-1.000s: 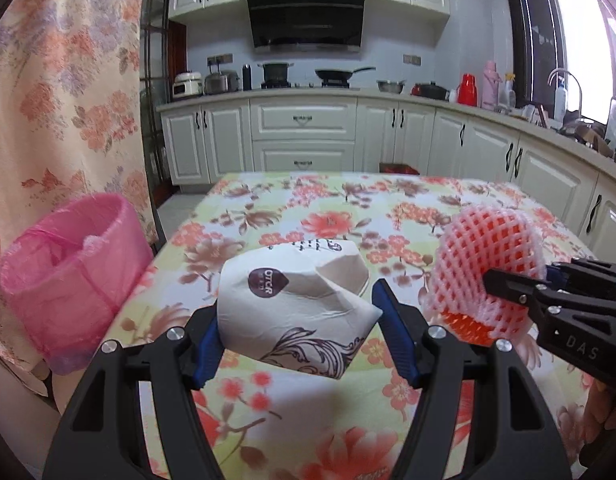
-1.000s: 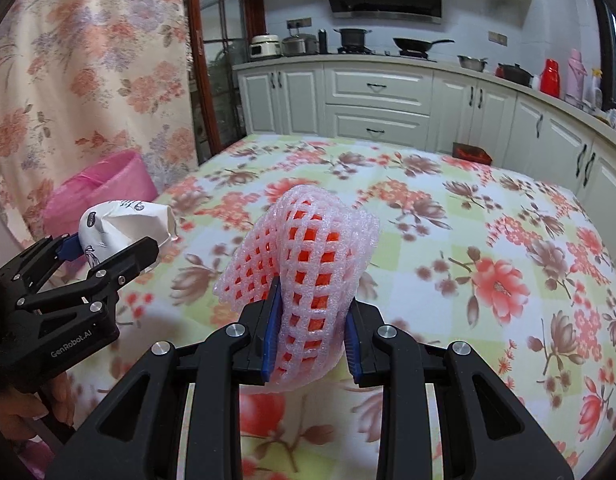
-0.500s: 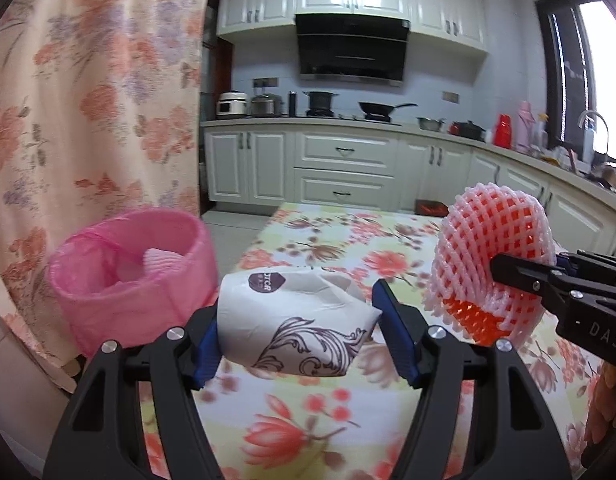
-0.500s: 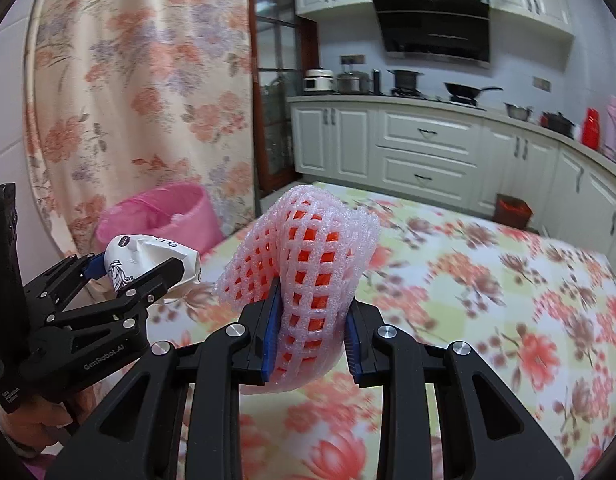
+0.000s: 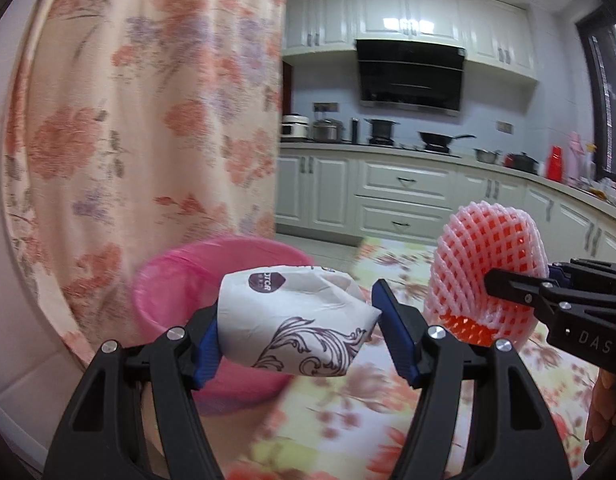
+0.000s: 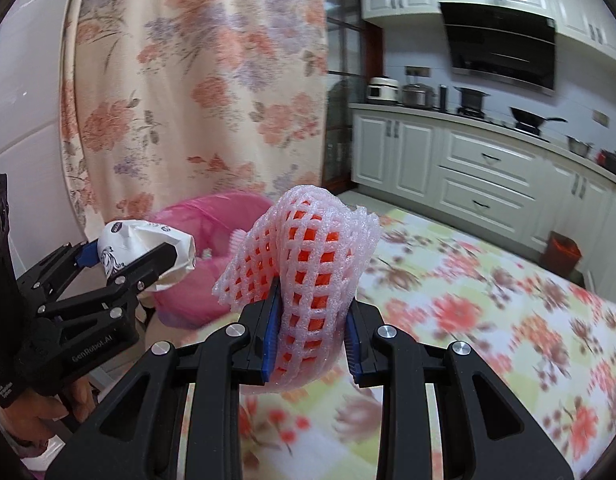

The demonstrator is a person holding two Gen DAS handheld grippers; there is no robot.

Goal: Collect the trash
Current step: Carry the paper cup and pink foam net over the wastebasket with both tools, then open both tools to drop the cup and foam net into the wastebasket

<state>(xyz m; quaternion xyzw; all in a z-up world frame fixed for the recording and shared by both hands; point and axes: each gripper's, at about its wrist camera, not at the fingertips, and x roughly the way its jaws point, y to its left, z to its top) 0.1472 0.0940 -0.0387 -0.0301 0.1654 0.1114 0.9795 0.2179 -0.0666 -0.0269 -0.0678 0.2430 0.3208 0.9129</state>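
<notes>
Left gripper point(image 5: 300, 328) clamped on crumpled cup point(image 5: 292, 322), held in front of pink bin point(image 5: 176, 280) (rim partly hidden). Right gripper point(image 6: 309, 336) pinching foam net point(image 6: 304, 276), right of bin, above floral tablecloth point(image 6: 487, 320).

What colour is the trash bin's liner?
Pink; the trash bin shows best in the left wrist view, behind the crumpled paper cup.
</notes>
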